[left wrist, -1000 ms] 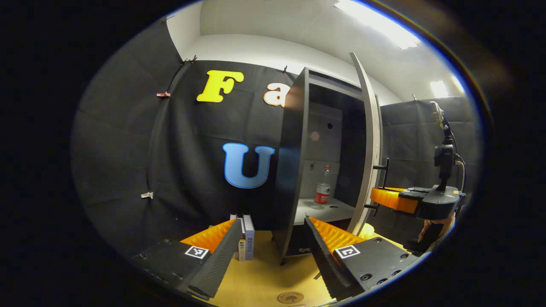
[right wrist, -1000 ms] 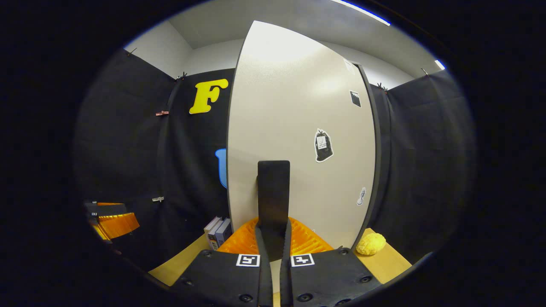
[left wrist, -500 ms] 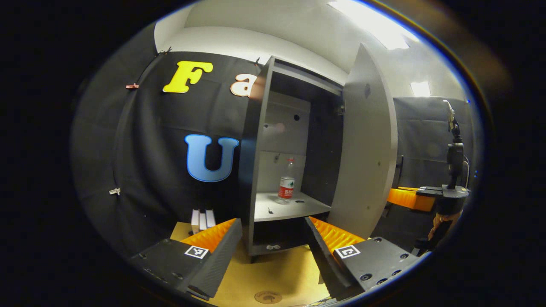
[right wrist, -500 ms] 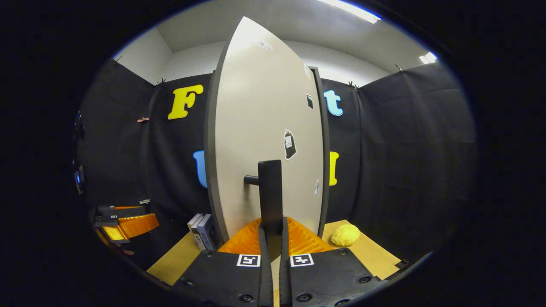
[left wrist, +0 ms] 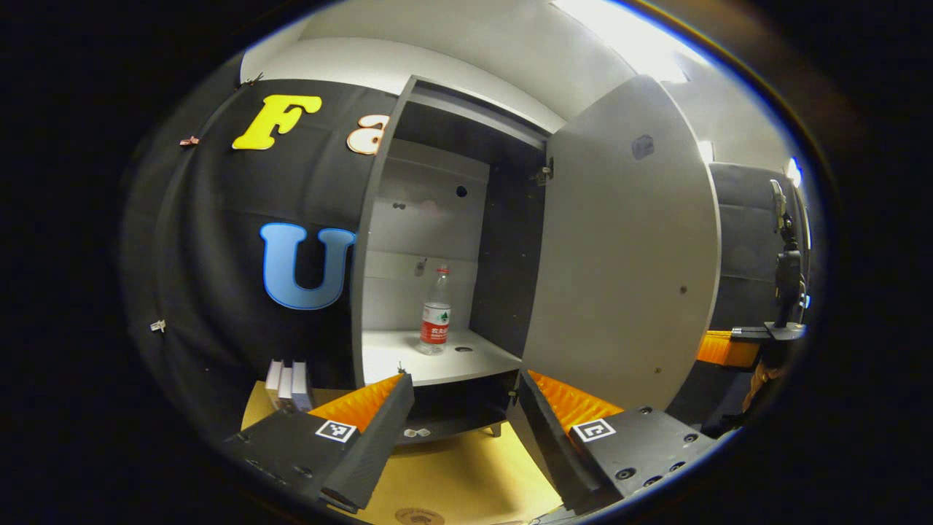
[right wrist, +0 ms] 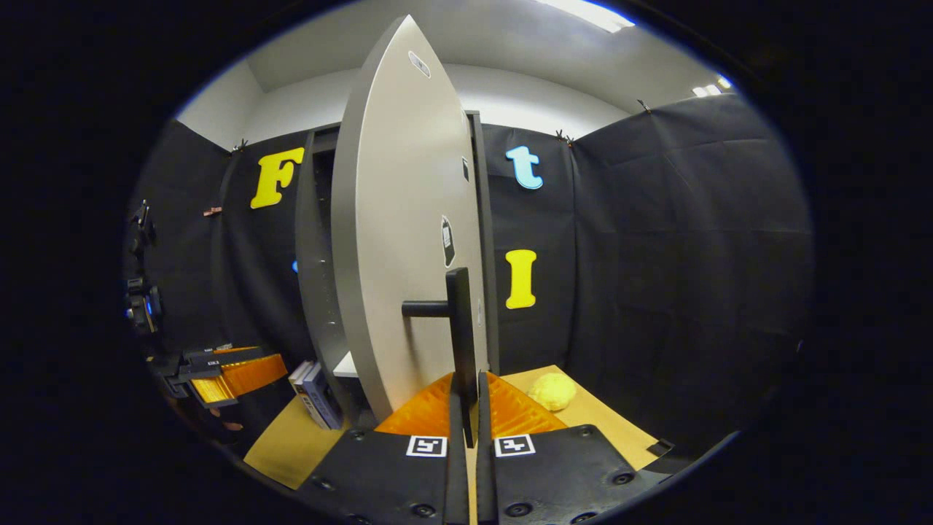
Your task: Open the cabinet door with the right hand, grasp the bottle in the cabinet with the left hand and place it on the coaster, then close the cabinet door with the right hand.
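Your right claw (right wrist: pixel 464 430), at the bottom centre of the right gripper view, is clamped on the black bar handle (right wrist: pixel 461 332) of the tall grey cabinet door (right wrist: pixel 397 219), both fingers pressed against the bar's lower end. That door stands swung wide open, and in the left gripper view its pale inner face fills the right of centre. The dark grey cabinet (left wrist: pixel 444 240) is open to you there, and the clear plastic bottle with a red label and red cap (left wrist: pixel 436 312) stands upright on the pale shelf (left wrist: pixel 430 361), near the middle of the frame, toward the back wall. Your left claw (left wrist: pixel 466 423) sits at the bottom of the left gripper view with its fingers spread well apart, holding nothing, short of the shelf's front edge. The round brown coaster (left wrist: pixel 419 517) lies on the yellow-brown worktop (left wrist: pixel 466 474) at the very bottom edge, between the fingers. A few upright books (left wrist: pixel 288 380) stand at lower left beside the cabinet, and a yellow sponge-like lump (right wrist: pixel 552 391) rests on the worktop right of the door.
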`<control>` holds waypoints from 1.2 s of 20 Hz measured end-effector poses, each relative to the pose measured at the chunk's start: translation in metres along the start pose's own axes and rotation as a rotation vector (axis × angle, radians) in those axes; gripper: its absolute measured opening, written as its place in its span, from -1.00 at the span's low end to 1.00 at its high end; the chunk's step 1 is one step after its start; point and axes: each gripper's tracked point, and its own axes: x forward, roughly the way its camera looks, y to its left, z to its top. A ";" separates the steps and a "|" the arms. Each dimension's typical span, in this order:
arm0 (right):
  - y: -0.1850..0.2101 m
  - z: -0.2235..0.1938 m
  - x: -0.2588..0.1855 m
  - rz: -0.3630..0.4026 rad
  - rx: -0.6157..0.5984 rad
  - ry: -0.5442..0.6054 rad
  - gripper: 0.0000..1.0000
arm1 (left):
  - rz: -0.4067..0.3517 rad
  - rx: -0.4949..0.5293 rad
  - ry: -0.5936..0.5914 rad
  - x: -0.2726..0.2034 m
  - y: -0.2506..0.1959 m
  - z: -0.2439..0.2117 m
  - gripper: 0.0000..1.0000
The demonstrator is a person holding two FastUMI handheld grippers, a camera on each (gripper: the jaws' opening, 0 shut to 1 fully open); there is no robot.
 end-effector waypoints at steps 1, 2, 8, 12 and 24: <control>-0.007 -0.001 -0.001 -0.017 -0.026 0.005 -0.82 | -0.002 0.004 -0.004 0.006 -0.004 0.002 0.84; -0.017 0.005 -0.007 -0.015 -0.035 -0.011 -0.85 | -0.002 0.007 -0.007 0.014 -0.008 0.002 0.84; -0.054 0.002 0.008 0.106 0.010 0.015 -0.89 | 0.022 0.016 -0.010 0.061 -0.025 0.004 0.84; -0.079 0.001 0.014 0.171 0.054 0.022 -0.89 | 0.066 0.047 -0.029 0.101 -0.023 0.013 0.84; -0.119 0.006 -0.025 0.242 0.159 0.029 -0.82 | 0.200 0.122 -0.082 0.274 0.035 0.012 0.84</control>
